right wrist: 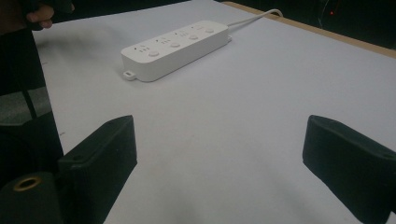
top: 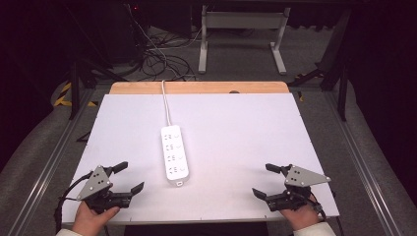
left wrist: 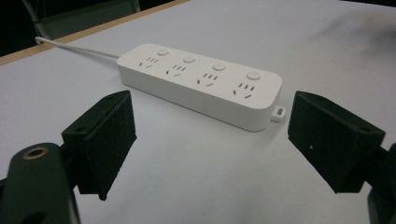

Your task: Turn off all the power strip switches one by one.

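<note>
A long white plastic power strip with four sockets point(top: 176, 155) lies flat near the middle of the white-covered table point(top: 236, 128), its length running away from the person. Each socket has a round button beside it, and a small mounting tab sticks out of the near end. Its white cord point(top: 166, 104) runs from the far end straight across the sheet and drops over the bare wooden strip along the table's far edge point(top: 196, 87).

The left gripper point(top: 132, 178) sits at the near left corner of the table, held in the person's left hand point(top: 93, 217), its two black jaws spread wide with nothing between them. In the left gripper view the power strip point(left wrist: 201, 83) lies just ahead of the jaws, angled across, with only bare sheet between.

The right gripper point(top: 263, 181) rests at the near right, held by the right hand point(top: 301, 216), jaws likewise wide apart and empty. From its own view the strip point(right wrist: 175, 46) is farther off, well apart from the jaws, and the open sheet between is unobstructed.

Both grippers carry a grey three-cornered plate on top. The two stand well apart, the strip between them and a little farther in.

Beyond the table, on the grey floor, there is a tangle of dark cables point(top: 157, 61) and the white metal legs of a frame point(top: 241, 37).
</note>
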Tool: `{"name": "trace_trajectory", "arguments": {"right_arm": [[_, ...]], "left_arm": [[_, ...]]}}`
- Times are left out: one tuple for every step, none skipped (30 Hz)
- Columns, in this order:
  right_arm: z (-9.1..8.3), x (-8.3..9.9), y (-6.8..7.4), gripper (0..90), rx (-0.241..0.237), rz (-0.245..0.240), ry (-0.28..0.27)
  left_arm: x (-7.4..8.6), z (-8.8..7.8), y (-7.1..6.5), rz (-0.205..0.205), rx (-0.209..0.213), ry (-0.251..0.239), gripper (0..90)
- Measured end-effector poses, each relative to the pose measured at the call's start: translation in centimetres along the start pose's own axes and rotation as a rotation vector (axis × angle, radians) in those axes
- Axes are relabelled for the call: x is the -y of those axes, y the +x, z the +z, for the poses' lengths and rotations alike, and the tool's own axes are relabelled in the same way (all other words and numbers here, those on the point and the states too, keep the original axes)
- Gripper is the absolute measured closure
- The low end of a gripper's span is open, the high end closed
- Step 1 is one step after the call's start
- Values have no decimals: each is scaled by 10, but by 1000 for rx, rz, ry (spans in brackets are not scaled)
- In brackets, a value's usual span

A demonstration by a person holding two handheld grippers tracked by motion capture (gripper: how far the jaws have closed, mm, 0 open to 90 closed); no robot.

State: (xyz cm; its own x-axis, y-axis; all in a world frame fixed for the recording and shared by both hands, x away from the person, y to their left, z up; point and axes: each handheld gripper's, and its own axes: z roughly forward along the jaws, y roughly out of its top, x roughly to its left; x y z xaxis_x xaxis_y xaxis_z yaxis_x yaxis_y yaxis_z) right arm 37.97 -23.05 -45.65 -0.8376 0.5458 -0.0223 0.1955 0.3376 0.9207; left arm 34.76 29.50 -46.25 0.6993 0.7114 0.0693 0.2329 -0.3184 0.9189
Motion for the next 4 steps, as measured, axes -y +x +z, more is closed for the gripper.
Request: {"name": "trace_trajectory", "arguments": {"right_arm": [[0, 0, 0, 107, 1, -1, 1], [0, 0, 0, 107, 0, -1, 2], [0, 0, 0, 107, 0, -1, 2], [0, 0, 0, 107, 0, -2, 2]], "left_arm": [[0, 0, 0, -3, 1, -1, 157], [0, -1, 0, -4, -1, -5, 156], [0, -1, 0, -2, -4, -9, 156], [0, -1, 1, -3, -4, -7, 155]]}}
